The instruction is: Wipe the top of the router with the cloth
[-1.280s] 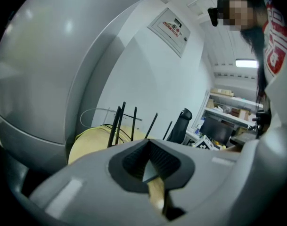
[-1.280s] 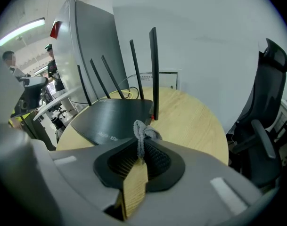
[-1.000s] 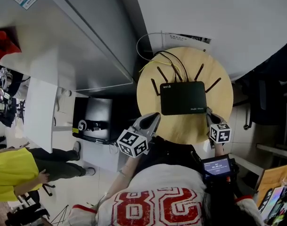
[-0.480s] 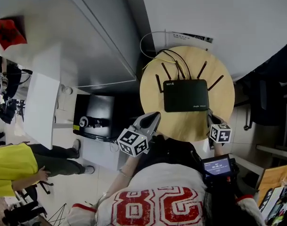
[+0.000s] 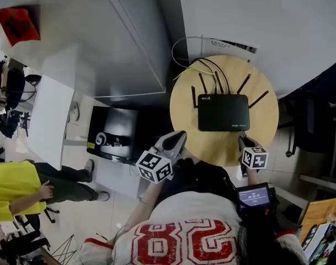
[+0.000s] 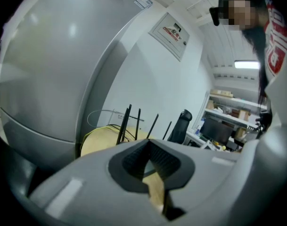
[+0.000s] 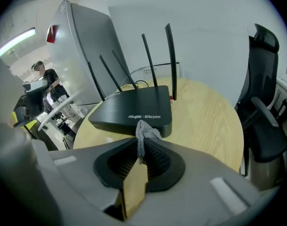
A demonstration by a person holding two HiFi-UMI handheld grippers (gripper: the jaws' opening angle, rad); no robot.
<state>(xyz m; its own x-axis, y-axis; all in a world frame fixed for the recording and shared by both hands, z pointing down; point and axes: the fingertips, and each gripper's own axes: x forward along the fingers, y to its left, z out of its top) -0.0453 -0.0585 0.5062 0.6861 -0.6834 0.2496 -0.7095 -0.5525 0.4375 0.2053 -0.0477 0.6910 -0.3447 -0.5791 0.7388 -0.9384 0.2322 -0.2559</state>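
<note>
The router (image 5: 223,112) is a flat black box with a matte top. Pale print sits in one far corner of the top, and white lettering runs along its near edge. Four thin black antennas stand up from its back edge, slightly splayed. It lies flat near the middle of a round, pale wooden surface (image 5: 185,110). Black and yellow cables (image 5: 203,66) leave its rear and drop over the far rim.

The right hand-held gripper (image 5: 242,141) is low at the near edge of the surface, just in front of the router's near right corner. In the right gripper view its jaws are clamped on a small grey cloth (image 7: 144,133). A crumpled tuft of the cloth pokes out beyond the tips toward the router's (image 7: 134,109) front face. I cannot tell whether the tuft touches that face. None of the cloth lies on the router's top.

The left hand-held gripper (image 5: 176,139) hangs at the near left rim of the surface, farther from the router than the right one. Its jaws (image 6: 150,166) are together with nothing between them, and they point past the antennas (image 6: 128,124). A black office chair (image 7: 262,102) stands beyond the surface on the right.
</note>
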